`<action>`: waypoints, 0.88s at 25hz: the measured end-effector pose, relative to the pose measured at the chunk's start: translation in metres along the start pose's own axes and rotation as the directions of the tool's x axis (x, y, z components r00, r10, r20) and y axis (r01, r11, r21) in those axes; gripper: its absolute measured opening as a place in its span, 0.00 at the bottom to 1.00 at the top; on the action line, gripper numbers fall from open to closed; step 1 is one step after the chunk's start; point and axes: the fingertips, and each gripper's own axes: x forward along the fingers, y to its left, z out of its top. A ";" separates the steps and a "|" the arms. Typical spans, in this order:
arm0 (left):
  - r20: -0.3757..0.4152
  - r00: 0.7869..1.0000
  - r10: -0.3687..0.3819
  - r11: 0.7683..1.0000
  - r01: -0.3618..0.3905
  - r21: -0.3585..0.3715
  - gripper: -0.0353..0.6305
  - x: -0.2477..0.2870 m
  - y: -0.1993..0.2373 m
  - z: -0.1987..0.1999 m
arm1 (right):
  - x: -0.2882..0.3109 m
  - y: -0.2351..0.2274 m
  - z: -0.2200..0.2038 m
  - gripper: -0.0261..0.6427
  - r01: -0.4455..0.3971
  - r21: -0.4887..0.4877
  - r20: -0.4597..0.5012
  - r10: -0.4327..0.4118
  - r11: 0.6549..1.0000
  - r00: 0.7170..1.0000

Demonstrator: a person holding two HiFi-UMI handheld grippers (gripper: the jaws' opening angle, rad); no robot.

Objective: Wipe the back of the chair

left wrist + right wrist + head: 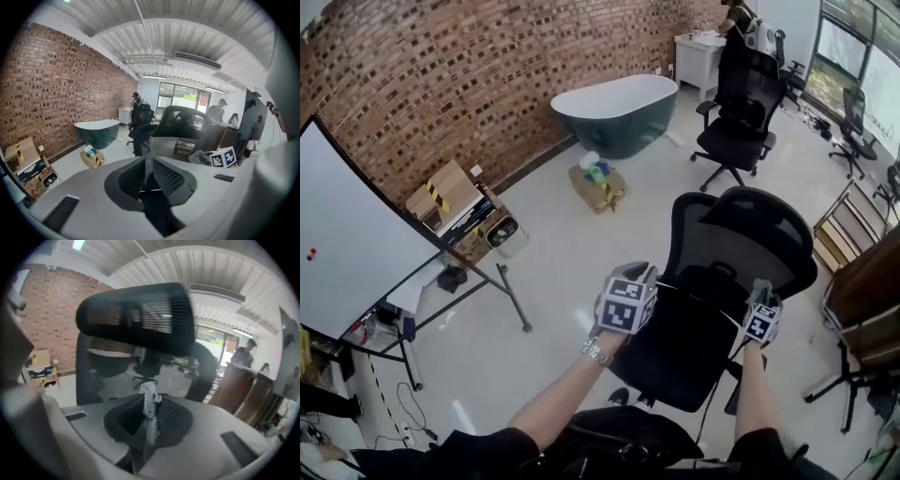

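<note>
Head view looks steeply down; both gripper views face the chair (741,272).

green bathtub (614,111) beside brick wall (441,84)

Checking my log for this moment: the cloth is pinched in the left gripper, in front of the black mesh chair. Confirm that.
Wrong gripper. The cloth is pinched in the right gripper, in front of the black mesh chair; the right gripper view shows it. The left gripper has its jaws slightly apart with nothing between them.
</note>
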 end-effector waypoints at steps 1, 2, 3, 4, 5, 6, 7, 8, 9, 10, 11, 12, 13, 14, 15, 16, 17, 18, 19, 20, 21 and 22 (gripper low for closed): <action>-0.010 1.000 -0.013 1.000 0.013 -0.006 0.14 -0.001 -0.010 -0.004 | 0.003 0.040 0.010 0.11 -0.086 -0.018 0.024 0.086 0.996 0.996; -0.019 1.000 -0.023 1.000 0.023 -0.010 0.14 -0.002 -0.019 -0.009 | 0.005 0.080 0.019 0.11 -0.176 -0.038 0.042 0.178 0.984 0.983; -0.027 0.999 -0.029 1.000 0.028 -0.013 0.14 -0.004 -0.025 -0.012 | 0.005 0.121 0.029 0.11 -0.266 -0.063 0.057 0.269 0.962 0.961; -0.033 0.999 -0.031 0.999 0.030 -0.016 0.14 -0.007 -0.029 -0.015 | 0.002 0.160 0.041 0.11 -0.344 -0.094 0.075 0.351 0.934 0.933; -0.037 0.999 -0.030 0.999 0.029 -0.016 0.14 -0.010 -0.031 -0.016 | -0.001 0.195 0.054 0.11 -0.398 -0.127 0.092 0.410 0.909 0.907; -0.039 0.999 -0.027 1.000 0.026 -0.014 0.14 -0.013 -0.032 -0.017 | -0.003 0.222 0.067 0.11 -0.426 -0.155 0.105 0.444 0.891 0.890; -0.039 0.999 -0.023 1.000 0.023 -0.011 0.14 -0.015 -0.033 -0.018 | -0.001 0.241 0.076 0.11 -0.437 -0.175 0.108 0.458 0.882 0.882; -0.040 0.999 -0.020 1.000 0.019 -0.006 0.14 -0.017 -0.034 -0.018 | 0.004 0.254 0.080 0.11 -0.438 -0.184 0.099 0.460 0.880 0.883; -0.044 0.999 -0.015 1.000 0.015 0.002 0.14 -0.019 -0.036 -0.020 | 0.011 0.260 0.079 0.11 -0.435 -0.182 0.079 0.454 0.882 0.887; -0.050 0.999 -0.009 1.000 0.009 0.012 0.14 -0.021 -0.037 -0.022 | 0.019 0.263 0.077 0.11 -0.433 -0.177 0.058 0.449 0.884 0.892; -0.059 0.998 -0.003 1.000 0.004 0.022 0.14 -0.022 -0.039 -0.024 | 0.025 0.261 0.077 0.11 -0.432 -0.174 0.048 0.446 0.885 0.894; -0.065 0.998 0.000 1.000 0.002 0.028 0.14 -0.021 -0.040 -0.026 | 0.031 0.253 0.078 0.11 -0.424 -0.173 0.042 0.437 0.889 0.899; -0.066 0.998 -0.001 1.000 0.002 0.027 0.14 -0.020 -0.042 -0.027 | 0.037 0.238 0.077 0.11 -0.406 -0.169 0.034 0.417 0.898 0.908; -0.066 0.998 -0.003 1.000 0.005 0.023 0.14 -0.019 -0.045 -0.027 | 0.044 0.219 0.075 0.11 -0.380 -0.164 0.025 0.389 0.910 0.921; -0.066 0.998 -0.006 1.000 0.007 0.019 0.14 -0.017 -0.047 -0.027 | 0.050 0.196 0.071 0.11 -0.349 -0.156 0.016 0.356 0.924 0.934; -0.068 0.998 -0.009 1.000 0.010 0.017 0.14 -0.015 -0.048 -0.028 | 0.055 0.172 0.067 0.11 -0.317 -0.143 0.007 0.321 0.938 0.947; -0.073 0.997 -0.013 1.000 0.014 0.017 0.14 -0.012 -0.049 -0.029 | 0.058 0.147 0.061 0.11 -0.282 -0.123 -0.003 0.284 0.952 0.959; -0.078 0.997 -0.017 1.000 0.019 0.017 0.14 -0.010 -0.050 -0.031 | 0.059 0.121 0.054 0.11 -0.243 -0.101 -0.013 0.243 0.965 0.970; -0.083 0.996 -0.024 1.000 0.026 0.018 0.14 -0.008 -0.052 -0.032 | 0.058 0.093 0.047 0.11 -0.198 -0.081 -0.022 0.197 0.977 0.980; -0.087 0.996 -0.033 0.999 0.034 0.019 0.14 -0.006 -0.054 -0.033 | 0.055 0.063 0.040 0.11 -0.145 -0.069 -0.030 0.143 0.987 0.989; -0.091 0.995 -0.042 0.999 0.044 0.020 0.14 -0.003 -0.057 -0.034 | 0.050 0.033 0.031 0.11 -0.087 -0.063 -0.040 0.085 0.994 0.996; -0.094 0.994 -0.050 0.998 0.053 0.024 0.14 0.000 -0.059 -0.033 | 0.045 0.002 0.021 0.11 -0.029 -0.057 -0.056 0.026 0.998 0.998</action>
